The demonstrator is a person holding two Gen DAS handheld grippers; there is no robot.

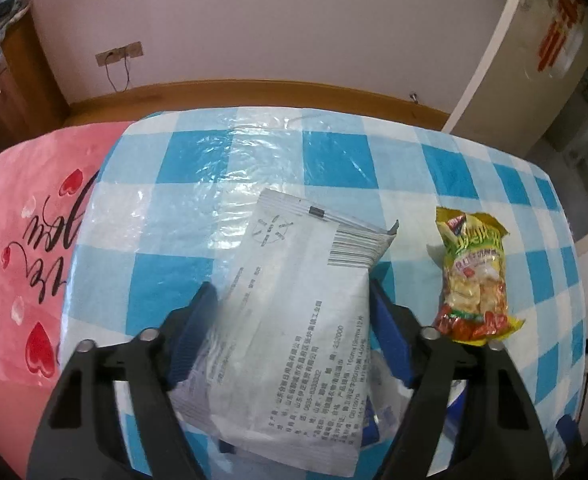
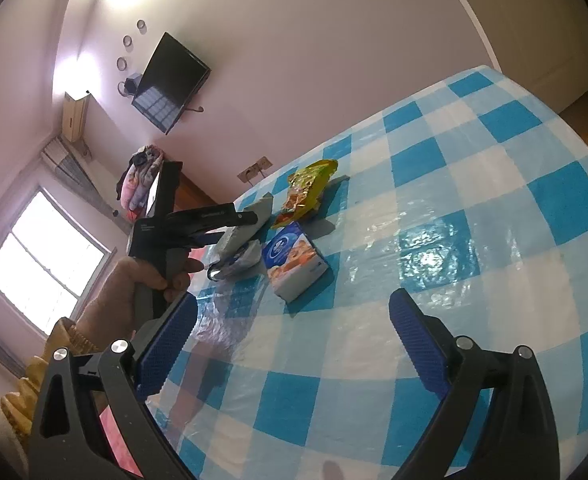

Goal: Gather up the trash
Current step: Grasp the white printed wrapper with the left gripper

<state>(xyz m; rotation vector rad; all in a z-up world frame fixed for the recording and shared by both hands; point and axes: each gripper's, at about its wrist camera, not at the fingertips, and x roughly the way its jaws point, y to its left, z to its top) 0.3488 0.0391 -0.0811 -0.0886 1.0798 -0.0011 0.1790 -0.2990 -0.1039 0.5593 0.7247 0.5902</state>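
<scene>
My left gripper (image 1: 292, 292) is shut on a white printed packet (image 1: 294, 320), with a blue pad on each side of it, above the blue-checked tablecloth (image 1: 198, 152). The right wrist view shows that gripper (image 2: 250, 220) holding the grey-white packet (image 2: 238, 238) over a crumpled blue-white wrapper (image 2: 234, 266). A yellow-green snack bag (image 1: 473, 276) lies to the right; it also shows in the right wrist view (image 2: 305, 192). A blue biscuit box (image 2: 294, 264) lies beside it. My right gripper (image 2: 294, 320) is open and empty above the cloth.
A pink cloth with red hearts (image 1: 26, 248) covers the left part of the table. A wooden rail (image 1: 254, 92) and a wall lie behind. A white appliance (image 1: 533, 48) stands at the far right. A wall-mounted screen (image 2: 170, 84) and a window (image 2: 42, 260) are on the left.
</scene>
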